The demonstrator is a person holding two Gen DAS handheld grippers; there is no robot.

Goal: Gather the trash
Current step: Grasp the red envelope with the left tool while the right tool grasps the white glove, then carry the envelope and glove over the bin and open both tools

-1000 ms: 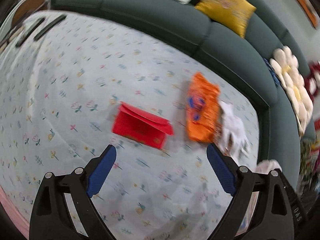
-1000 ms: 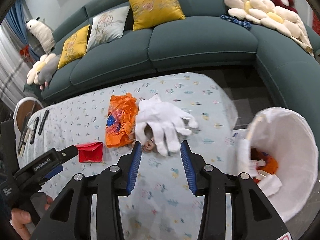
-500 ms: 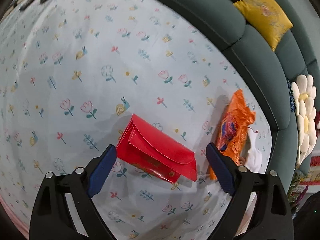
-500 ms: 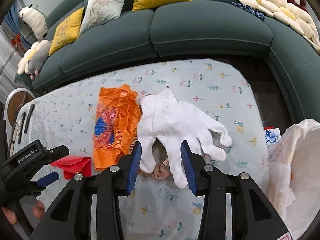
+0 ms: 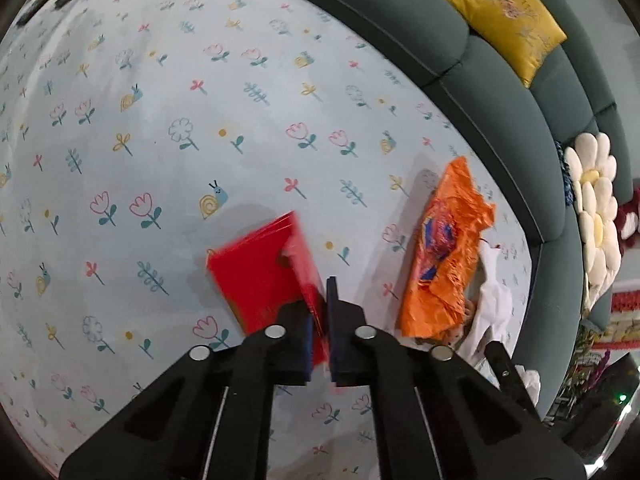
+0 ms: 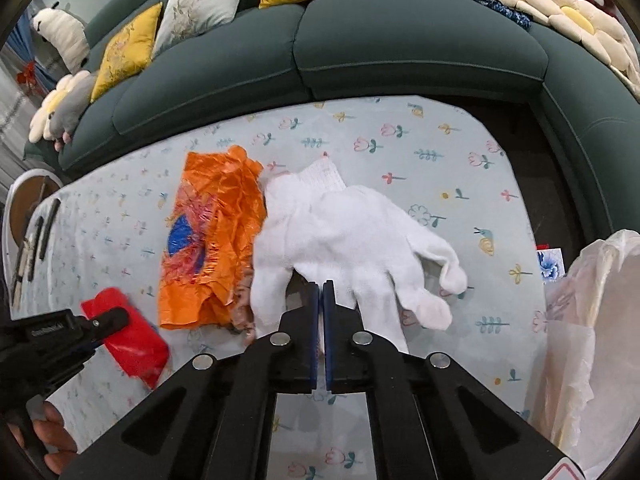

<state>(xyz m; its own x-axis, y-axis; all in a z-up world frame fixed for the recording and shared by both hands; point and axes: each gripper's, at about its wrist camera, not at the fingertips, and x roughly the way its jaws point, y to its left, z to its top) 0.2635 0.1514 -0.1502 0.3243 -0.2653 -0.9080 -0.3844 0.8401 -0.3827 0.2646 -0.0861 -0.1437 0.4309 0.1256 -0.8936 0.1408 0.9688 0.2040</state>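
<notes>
1. Grip on the red envelope looks thin: the left gripper has its jaws closed on one edge or flap only, with most of the envelope ahead of them, low over the table. The blur leaves it unclear whether it rests there. A flap could open or slide free on the way to the bin.

2. Fabric of the white glove is soft. The right gripper has its jaws nearly together, pinching the glove near the base of a finger. A small pinch may let the knit stretch and slip out.

3. The glove's left edge touches or overlaps the orange wrapper, and some small brownish item peeks out between them. Lifting the glove could drag the wrapper or knock that item off the table.

4. The white-lined trash bin stands at the right, beyond the table edge. Its liner sags, so a dangling glove could catch the rim and fall outside.
</notes>
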